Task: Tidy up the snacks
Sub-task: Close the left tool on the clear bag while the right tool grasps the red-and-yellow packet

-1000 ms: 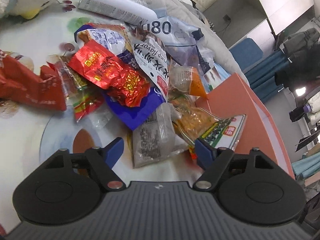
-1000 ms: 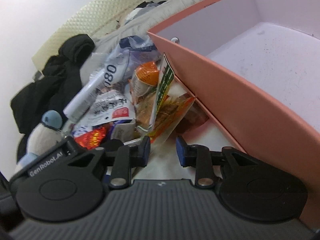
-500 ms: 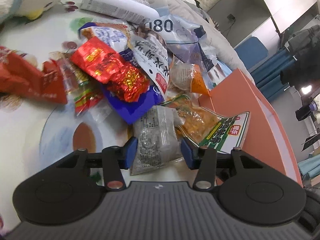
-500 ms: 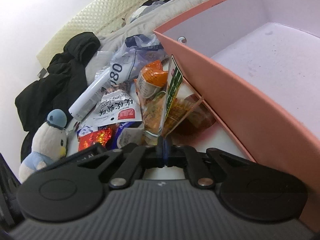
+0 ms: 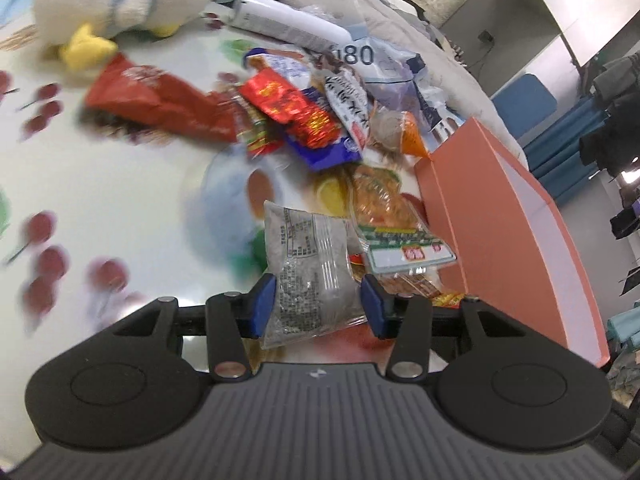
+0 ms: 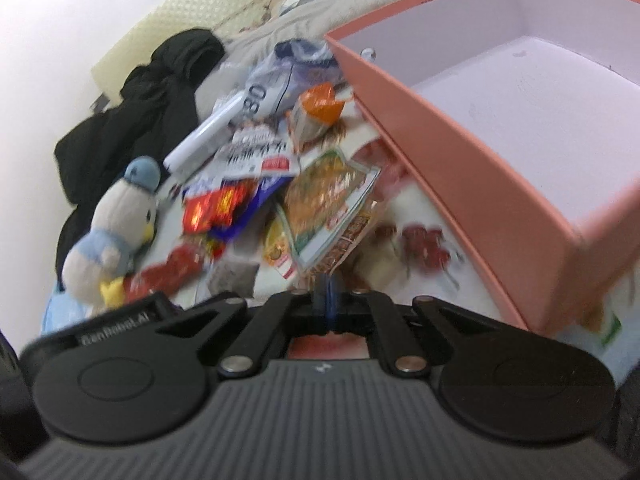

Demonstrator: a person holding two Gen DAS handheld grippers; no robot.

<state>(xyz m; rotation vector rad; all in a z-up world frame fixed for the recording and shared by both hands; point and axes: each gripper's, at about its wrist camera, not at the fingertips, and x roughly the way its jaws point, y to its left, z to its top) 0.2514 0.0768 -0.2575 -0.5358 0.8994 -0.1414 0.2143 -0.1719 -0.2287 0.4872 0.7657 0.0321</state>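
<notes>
The left gripper (image 5: 318, 306) has its blue pads (image 5: 266, 300) pressed on the two sides of a grey transparent plastic snack packet with a printed label (image 5: 310, 270), so this packet is grasped and seems a little lifted from the white tablecloth printed with cherries (image 5: 120, 184). The right gripper (image 6: 327, 300) is fully clenched, and a corner of the orange snack pouch with a green and white header (image 6: 330, 206) seems pinched between its pads, though the blur makes this not fully sure.

Just beyond, on the right, stands the empty salmon-pink cardboard box with a white inside (image 6: 460, 152), where the snacks probably must go. Further away lies the pile: a shiny red foil packet (image 5: 294, 110) on a blue wrapper (image 5: 324, 152), a long red bag (image 5: 156, 102), a white tube (image 5: 288, 26), and a plush penguin toy (image 6: 116, 228).

I think the main risk is the thin corner hold of the right gripper: the pouch can slip out, or catch on the box wall. The grey packet is slippery film and may slide from the pads during a fast move.
</notes>
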